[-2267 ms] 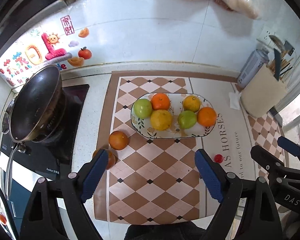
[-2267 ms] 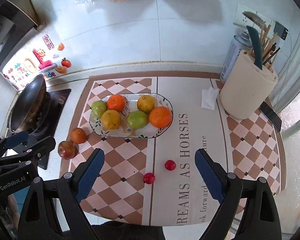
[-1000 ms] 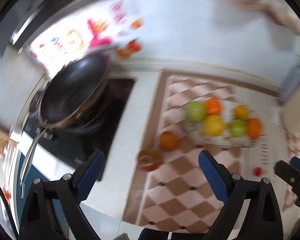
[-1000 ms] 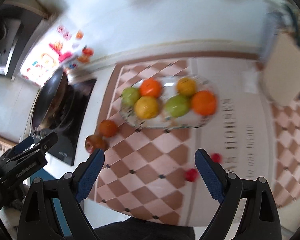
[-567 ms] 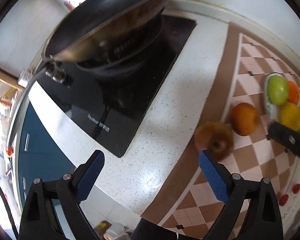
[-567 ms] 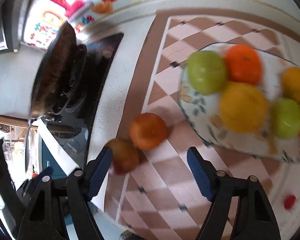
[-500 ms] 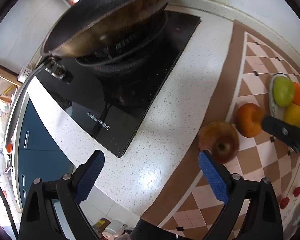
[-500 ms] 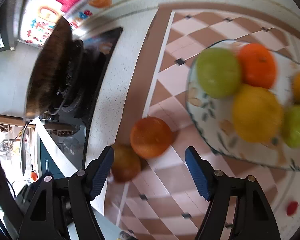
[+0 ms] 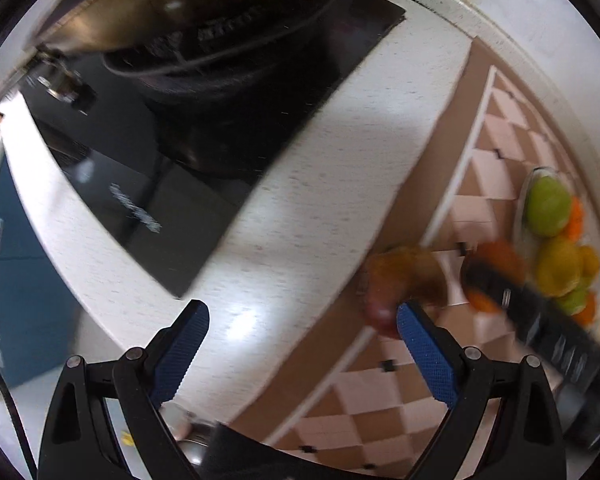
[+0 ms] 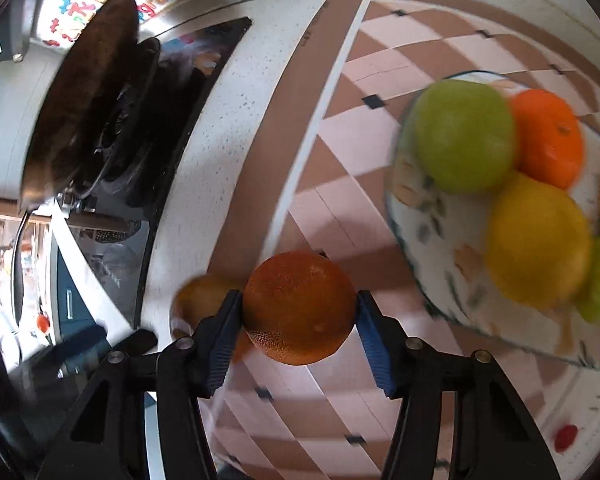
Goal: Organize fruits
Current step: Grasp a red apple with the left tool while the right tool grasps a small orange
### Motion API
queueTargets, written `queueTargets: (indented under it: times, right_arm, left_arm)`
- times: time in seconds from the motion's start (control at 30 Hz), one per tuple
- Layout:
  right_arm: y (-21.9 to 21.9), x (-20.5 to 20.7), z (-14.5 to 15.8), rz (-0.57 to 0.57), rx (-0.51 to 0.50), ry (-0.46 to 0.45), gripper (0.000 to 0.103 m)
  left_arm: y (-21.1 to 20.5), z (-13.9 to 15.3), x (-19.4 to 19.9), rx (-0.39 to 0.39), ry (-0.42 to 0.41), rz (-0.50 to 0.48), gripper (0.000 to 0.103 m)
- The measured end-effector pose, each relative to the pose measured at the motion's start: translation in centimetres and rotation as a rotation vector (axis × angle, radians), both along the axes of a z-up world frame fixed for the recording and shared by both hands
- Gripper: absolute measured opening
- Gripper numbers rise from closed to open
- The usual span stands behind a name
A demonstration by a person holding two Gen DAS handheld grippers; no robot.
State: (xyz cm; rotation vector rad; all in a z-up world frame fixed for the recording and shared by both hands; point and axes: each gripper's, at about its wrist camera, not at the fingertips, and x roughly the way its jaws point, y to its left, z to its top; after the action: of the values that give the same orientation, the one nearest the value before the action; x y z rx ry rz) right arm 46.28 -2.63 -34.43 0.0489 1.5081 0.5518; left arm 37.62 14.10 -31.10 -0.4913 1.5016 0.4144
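1. Much of your left wrist view is smeared by blur: the reddish apple (image 9: 404, 280) and the fruit on the plate (image 9: 524, 216) have soft outlines, and the wok (image 9: 188, 20) is cut off at the top edge.
2. In your right wrist view the apple (image 10: 200, 296) is half hidden behind the left pad, and the plate (image 10: 432, 248) runs off the frame at 3 o'clock, so you cannot count all its fruit.
3. The dark orange (image 10: 300, 308) is round with a dimpled, pebbly skin. The plate is glossy white ceramic with a leaf print, and holds a smooth green apple (image 10: 464, 136), a bright tangerine (image 10: 548, 140) and a yellow citrus (image 10: 536, 240).
4. The checked mat (image 10: 340, 208) is pink and brown with small black diamonds. It lies on a speckled white tabletop (image 10: 228, 152) beside a black glass hob (image 9: 140, 184).
5. Your right gripper (image 10: 300, 328) has just been closing its jaws. The dark orange sits squarely between them on the mat, and both ribbed blue pads meet its sides.
6. Your left gripper (image 9: 300, 344) has its jaws wide apart with nothing between them. The apple lies at 1 o'clock from it, just past the right pad's tip.
7. A small red fruit (image 10: 566, 436), blurred, lies on the mat at 4 o'clock in the right view.
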Motion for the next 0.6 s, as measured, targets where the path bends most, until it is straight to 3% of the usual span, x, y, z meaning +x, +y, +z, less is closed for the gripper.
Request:
queueTargets:
  times: [0.17, 0.43, 0.5, 0.57, 0.6]
  right_arm:
    - [-4.9, -2.9, 1.1, -0.027, -0.048, -0.008, 0.059]
    - [-11.7, -6.0, -1.0, -0.170, -0.107, 0.057, 0.059]
    - [-12.7, -6.4, -1.4, -0.197, -0.113, 0.062, 0.059]
    - [-13.4, -6.7, -1.6, -0.215, -0.114, 0.064, 0.059]
    - [-13.6, -6.8, -1.7, -0.222, -0.113, 0.066, 0.059]
  left_arm:
    - [-0.9, -1.0, 2.4, -0.113, -0.018, -0.039, 0.096]
    - [-6.0, -4.5, 5.7, -0.079, 0.062, -0.267, 0.095]
    - [-7.2, -4.9, 5.9, -0.028, 0.064, -0.326, 0.069]
    - [-8.1, -4.5, 5.8, 0.043, 0.046, -0.374, 0.062]
    - [-8.5, -4.4, 5.8, 0.041, 0.042, -0.388, 0.062]
